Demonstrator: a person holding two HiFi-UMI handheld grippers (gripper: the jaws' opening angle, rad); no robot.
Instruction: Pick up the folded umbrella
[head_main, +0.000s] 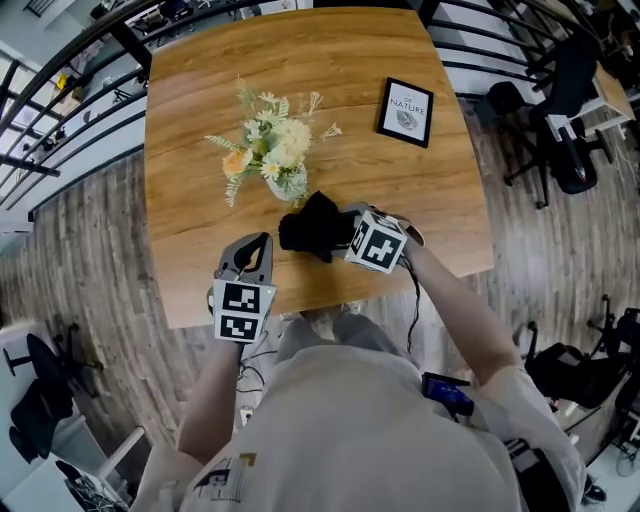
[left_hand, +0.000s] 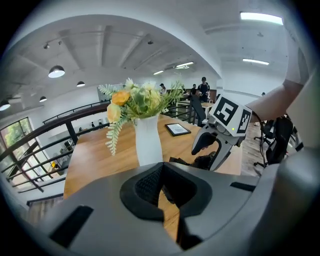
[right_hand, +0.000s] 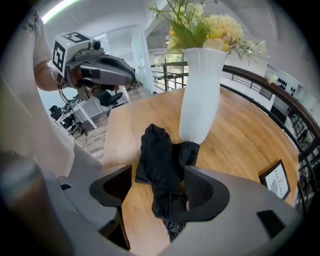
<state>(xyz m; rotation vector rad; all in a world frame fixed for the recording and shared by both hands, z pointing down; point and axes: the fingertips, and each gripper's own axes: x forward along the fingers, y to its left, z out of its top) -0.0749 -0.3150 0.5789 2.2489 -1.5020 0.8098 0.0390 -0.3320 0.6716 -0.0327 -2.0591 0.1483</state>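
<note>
One white vase (head_main: 291, 186) holds flowers (head_main: 270, 140); folded umbrella (right_hand: 161, 160) between right hand-held gripper (right_hand: 159, 190) jaws.

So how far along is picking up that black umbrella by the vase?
Done: the right gripper is placed with its jaws apart on either side of the folded umbrella. In hand: the grasp, as the jaws are not yet closed on it. Still to do: closing and lifting; the umbrella lies on the table beside the vase. The left gripper holds nothing.
</note>
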